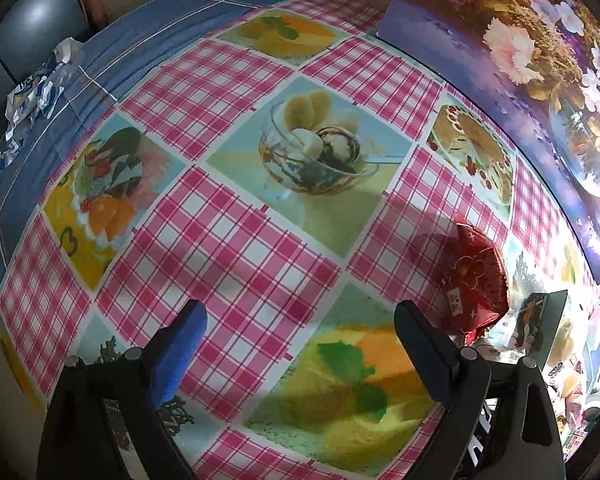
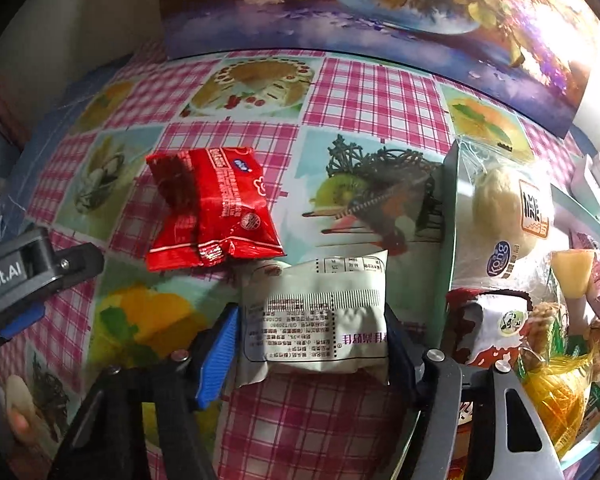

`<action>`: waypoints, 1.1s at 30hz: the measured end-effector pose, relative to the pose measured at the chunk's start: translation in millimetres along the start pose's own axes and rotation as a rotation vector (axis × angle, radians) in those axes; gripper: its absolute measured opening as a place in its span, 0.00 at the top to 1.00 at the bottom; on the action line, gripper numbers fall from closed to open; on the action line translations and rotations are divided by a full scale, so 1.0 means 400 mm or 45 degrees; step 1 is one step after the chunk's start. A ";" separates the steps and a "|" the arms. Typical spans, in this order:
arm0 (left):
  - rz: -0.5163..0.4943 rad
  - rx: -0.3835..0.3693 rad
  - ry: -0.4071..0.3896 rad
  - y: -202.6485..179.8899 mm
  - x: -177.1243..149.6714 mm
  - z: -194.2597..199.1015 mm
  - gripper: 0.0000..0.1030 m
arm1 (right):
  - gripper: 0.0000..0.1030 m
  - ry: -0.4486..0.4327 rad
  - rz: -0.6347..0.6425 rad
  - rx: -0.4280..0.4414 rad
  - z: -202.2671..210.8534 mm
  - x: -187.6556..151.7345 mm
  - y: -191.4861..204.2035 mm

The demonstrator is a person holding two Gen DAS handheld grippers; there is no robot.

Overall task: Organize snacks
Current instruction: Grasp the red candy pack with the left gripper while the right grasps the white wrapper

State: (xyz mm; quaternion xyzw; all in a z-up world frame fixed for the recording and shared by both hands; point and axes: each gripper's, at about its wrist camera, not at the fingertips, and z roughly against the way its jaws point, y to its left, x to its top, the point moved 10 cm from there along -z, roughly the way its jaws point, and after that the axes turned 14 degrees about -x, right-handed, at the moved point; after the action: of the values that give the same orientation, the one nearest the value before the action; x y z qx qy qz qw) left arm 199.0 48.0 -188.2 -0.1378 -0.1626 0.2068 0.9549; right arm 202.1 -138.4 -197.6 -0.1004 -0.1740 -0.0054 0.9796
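Because its pads press both short ends of the white snack packet [image 2: 316, 320], the right tool [image 2: 312, 344] is clamped on it, ready, I judge, to lift. That packet lies flat on the desk [image 2: 300, 432], long axis across the jaws. Beyond lies a red packet [image 2: 216, 208]; the snack box [image 2: 452, 216] stands just right. The left tool [image 1: 300, 352] hangs apart, empty.

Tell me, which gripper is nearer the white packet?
Right. The right gripper has the white packet between its fingers; the left gripper hovers open over bare tablecloth, off to the side.
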 end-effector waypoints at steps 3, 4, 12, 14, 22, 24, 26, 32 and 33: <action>-0.002 -0.016 -0.008 -0.008 0.003 0.003 0.08 | 0.43 0.000 -0.016 0.005 0.003 0.015 -0.014; -0.004 -0.018 -0.011 -0.012 0.004 0.006 0.08 | 0.43 0.007 -0.028 0.019 0.006 0.013 -0.018; -0.002 -0.069 -0.047 -0.051 0.022 0.028 0.08 | 0.44 -0.009 -0.088 0.031 0.025 0.027 -0.064; 0.004 -0.096 -0.049 -0.063 0.025 0.035 0.08 | 0.44 -0.028 -0.097 0.027 0.036 0.035 -0.073; 0.027 -0.205 -0.049 -0.125 0.041 0.029 0.08 | 0.44 -0.100 -0.130 -0.017 0.077 0.063 -0.097; 0.036 -0.238 -0.034 -0.146 0.038 0.017 0.08 | 0.44 -0.114 -0.138 -0.027 0.085 0.066 -0.111; 0.059 -0.277 -0.020 -0.172 0.034 0.004 0.08 | 0.44 -0.127 -0.157 -0.033 0.092 0.075 -0.131; 0.009 -0.315 -0.017 -0.246 0.043 -0.027 0.08 | 0.44 -0.175 -0.252 -0.076 0.087 0.131 -0.189; 0.000 -0.313 -0.021 -0.254 0.048 -0.032 0.08 | 0.44 -0.179 -0.269 -0.075 0.086 0.141 -0.198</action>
State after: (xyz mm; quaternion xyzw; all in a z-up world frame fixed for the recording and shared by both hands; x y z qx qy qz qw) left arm 255.8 -35.0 -161.4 -0.2522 -0.1944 0.1866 0.9294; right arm 240.0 -207.9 -131.3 -0.1103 -0.2518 -0.1067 0.9555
